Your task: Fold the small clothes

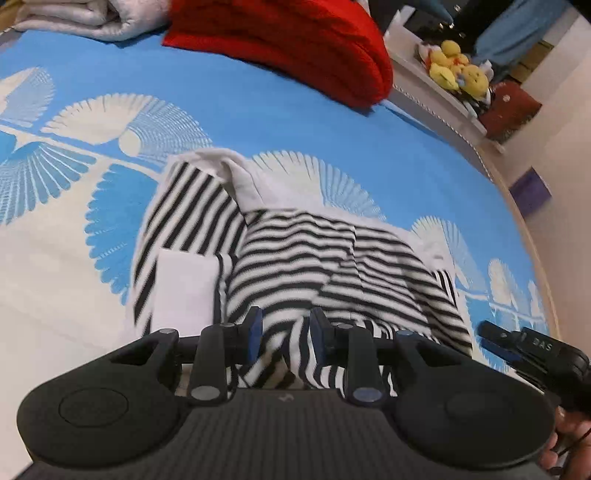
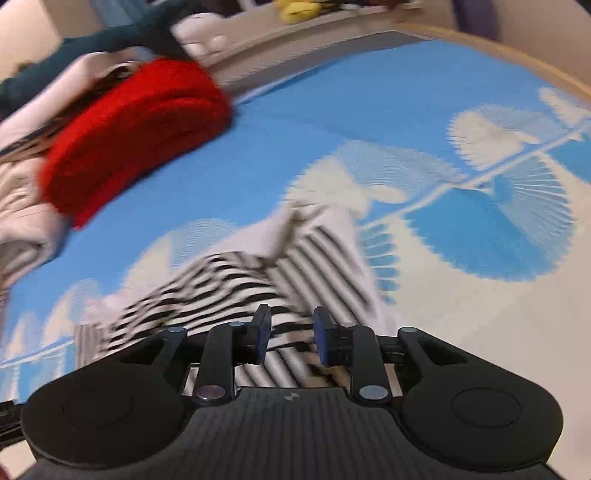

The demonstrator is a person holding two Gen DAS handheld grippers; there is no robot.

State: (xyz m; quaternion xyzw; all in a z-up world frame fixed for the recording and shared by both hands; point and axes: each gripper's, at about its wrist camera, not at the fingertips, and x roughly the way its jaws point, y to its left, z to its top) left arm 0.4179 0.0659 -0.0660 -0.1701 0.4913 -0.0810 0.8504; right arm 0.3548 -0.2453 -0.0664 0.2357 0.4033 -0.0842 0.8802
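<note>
Left wrist view: left gripper (image 1: 285, 334) and right gripper (image 2: 291, 338) each hang unclenched over the striped garment (image 1: 295, 258) on the bedspread (image 1: 258, 107).

A home bedroom: patterned bedspread (image 1: 295, 110), folded blankets (image 1: 85, 18), plush toys (image 1: 458, 66) on a shelf.

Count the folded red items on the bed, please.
1. One folded red knit lies at the far edge of the blue bedspread, beyond the striped garment. More could be hidden outside both views.
</note>
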